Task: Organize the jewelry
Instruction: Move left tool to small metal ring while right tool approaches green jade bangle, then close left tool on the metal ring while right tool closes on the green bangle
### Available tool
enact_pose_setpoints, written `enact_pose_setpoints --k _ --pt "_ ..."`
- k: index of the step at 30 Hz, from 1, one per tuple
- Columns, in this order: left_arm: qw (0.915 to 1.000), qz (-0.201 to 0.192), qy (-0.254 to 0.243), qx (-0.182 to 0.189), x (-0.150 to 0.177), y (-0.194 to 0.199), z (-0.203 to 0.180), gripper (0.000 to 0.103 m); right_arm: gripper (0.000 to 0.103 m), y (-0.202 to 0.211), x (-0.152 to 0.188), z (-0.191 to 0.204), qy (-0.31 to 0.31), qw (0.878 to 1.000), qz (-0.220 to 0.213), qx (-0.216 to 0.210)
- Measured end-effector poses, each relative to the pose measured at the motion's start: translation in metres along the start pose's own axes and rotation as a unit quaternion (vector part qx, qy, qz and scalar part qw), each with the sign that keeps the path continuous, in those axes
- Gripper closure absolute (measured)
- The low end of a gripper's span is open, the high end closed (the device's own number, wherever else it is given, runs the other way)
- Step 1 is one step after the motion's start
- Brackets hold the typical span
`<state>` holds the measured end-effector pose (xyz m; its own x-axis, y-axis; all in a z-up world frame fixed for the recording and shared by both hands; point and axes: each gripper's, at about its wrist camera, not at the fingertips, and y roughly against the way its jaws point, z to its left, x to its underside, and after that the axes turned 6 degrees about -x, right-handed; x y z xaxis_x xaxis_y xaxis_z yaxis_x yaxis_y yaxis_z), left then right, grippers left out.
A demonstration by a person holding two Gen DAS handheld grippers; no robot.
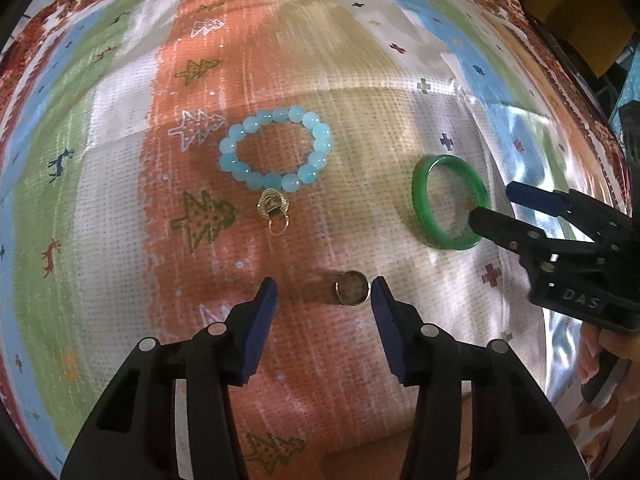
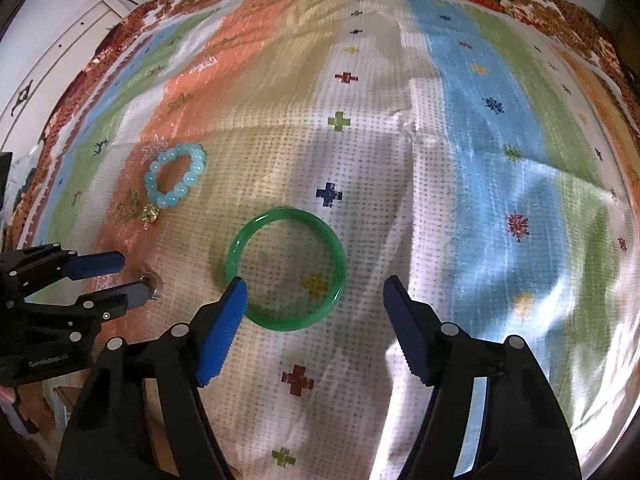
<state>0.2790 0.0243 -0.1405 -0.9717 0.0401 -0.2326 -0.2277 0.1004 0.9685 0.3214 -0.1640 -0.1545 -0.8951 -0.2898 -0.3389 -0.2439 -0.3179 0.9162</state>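
Left gripper, unclenched, is placed astride small ring; right gripper, unclenched, straddles green bangle for pickup.

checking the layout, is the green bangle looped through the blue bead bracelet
No, the green bangle lies apart from the blue bead bracelet, with bare cloth between them.

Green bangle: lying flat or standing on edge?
Flat. The green bangle shows its full ring opening, the tablecloth visible through it.

You get bright daylight from the right, white glare on the cloth, soft grey shadows at centre, slight blur, strong fisheye bending, dark corners.
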Motion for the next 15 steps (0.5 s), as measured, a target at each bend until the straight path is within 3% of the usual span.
enact_pose_setpoints --k 4,12,15 --pt "0.9999 0.002 -0.009 -0.003 -0.003 -0.003 -0.004 0.058 0.047 -0.006 -0.002 0.000 0.001 1.000 0.006 -0.001" --pt "0.9993 0.004 -0.032 -0.017 -0.002 -0.008 -0.014 0.065 0.051 -0.014 -0.003 0.001 0.006 1.000 0.014 0.005" --pt "0.9990 0.004 -0.039 -0.021 0.000 -0.010 -0.017 0.072 0.060 -0.015 -0.002 -0.002 0.003 1.000 0.014 0.014"
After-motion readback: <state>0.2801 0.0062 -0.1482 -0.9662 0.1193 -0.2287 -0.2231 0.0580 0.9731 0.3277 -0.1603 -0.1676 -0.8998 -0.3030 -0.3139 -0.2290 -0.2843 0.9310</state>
